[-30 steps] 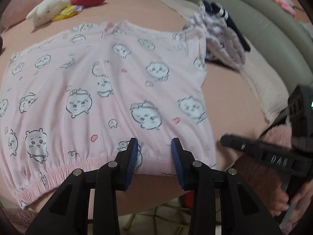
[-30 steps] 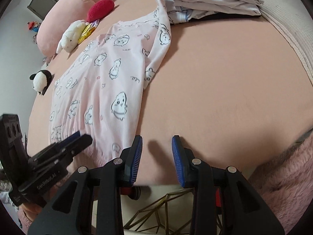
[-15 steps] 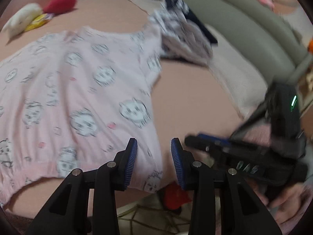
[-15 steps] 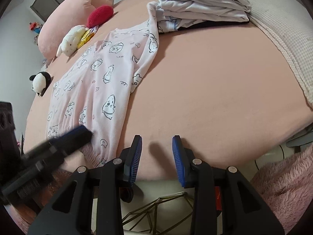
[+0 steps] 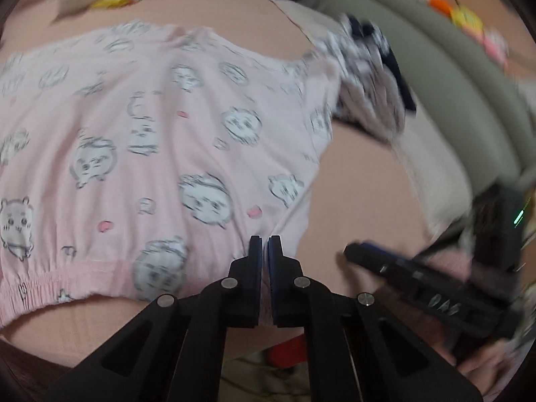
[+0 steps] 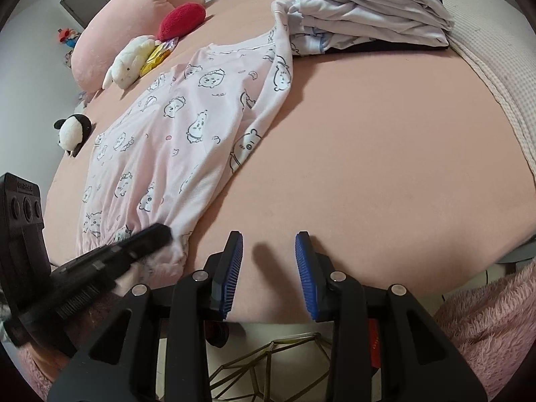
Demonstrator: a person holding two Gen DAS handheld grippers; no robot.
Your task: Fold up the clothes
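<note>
pink printed shirt [image 5: 160, 140] flat, hem pinched

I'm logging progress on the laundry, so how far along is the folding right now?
Done: a stack of folded clothes sits at the far side of the bed. In hand: the left gripper is shut on the hem corner of the pink pajama top, which lies spread flat, no fold made yet. The right gripper is open over bare sheet. Left: every fold of this top.
</note>
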